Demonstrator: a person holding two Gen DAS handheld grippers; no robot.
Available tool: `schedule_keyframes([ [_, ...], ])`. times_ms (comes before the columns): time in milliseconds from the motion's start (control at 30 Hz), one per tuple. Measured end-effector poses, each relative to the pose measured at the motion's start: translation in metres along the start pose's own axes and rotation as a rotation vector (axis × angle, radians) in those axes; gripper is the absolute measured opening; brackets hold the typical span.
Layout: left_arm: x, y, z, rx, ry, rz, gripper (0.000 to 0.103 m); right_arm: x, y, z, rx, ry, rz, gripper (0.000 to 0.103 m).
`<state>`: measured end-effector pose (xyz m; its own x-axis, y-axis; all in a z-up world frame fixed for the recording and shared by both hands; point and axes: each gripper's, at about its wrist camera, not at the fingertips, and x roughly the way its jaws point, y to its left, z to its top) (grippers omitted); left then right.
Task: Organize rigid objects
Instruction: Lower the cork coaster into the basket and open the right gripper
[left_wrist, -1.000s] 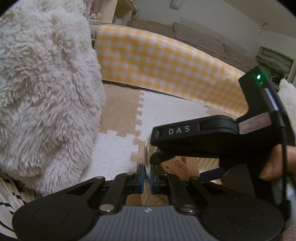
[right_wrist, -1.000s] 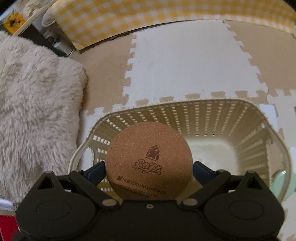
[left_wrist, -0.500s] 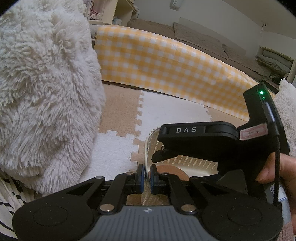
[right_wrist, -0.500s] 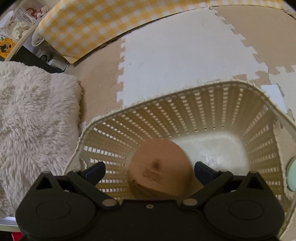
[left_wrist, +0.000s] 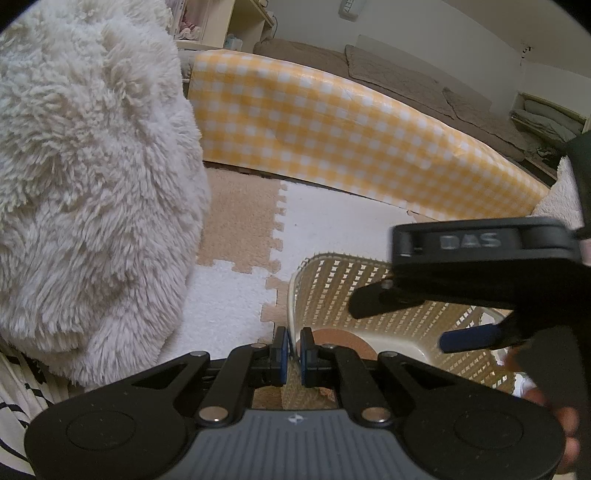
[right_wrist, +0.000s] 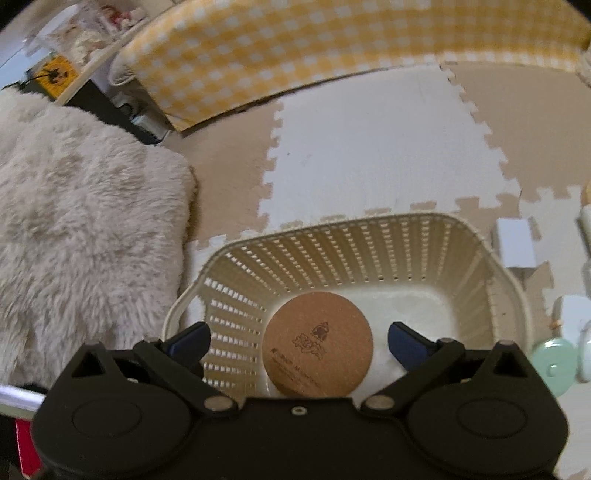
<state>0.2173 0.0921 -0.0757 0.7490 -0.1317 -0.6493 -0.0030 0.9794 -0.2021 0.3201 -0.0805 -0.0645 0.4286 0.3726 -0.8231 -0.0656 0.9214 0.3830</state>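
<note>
A round cork ball (right_wrist: 317, 343) with a printed logo rests on the floor of the cream lattice basket (right_wrist: 369, 221), free of any grip. Above it my right gripper (right_wrist: 298, 332) is open, its blue fingertips wide apart on either side of the ball and higher than it. In the left wrist view the right gripper (left_wrist: 417, 321) hangs over the basket (left_wrist: 306, 266), and a slice of the ball (left_wrist: 340, 338) shows low inside. My left gripper (left_wrist: 294, 354) is shut on the basket's near rim, which passes between its pads.
A fluffy white blanket (left_wrist: 92, 184) bulks up on the left, close to the basket. A yellow checked pad (left_wrist: 351, 122) runs across the back of the beige and white foam floor mats (right_wrist: 369, 147). Right of the basket lie a small white box (right_wrist: 515, 243) and a mint green object (right_wrist: 554, 365).
The right gripper opened and let the cork ball go; the ball dropped to the basket floor. The right gripper then lifted and drew back to the right. The left gripper stayed put.
</note>
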Motion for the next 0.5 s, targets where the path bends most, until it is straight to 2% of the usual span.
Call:
schedule_keyframes([
  [267,0.001,0.0,0.0,0.003,-0.001,0.0,0.006,-0.047,0.004,-0.008,-0.086,-0.056,-0.011,0.103],
  [500,0.001,0.0,0.0,0.008,-0.003,0.0,0.006,-0.092,-0.01,-0.012,-0.136,-0.138,-0.025,0.103],
])
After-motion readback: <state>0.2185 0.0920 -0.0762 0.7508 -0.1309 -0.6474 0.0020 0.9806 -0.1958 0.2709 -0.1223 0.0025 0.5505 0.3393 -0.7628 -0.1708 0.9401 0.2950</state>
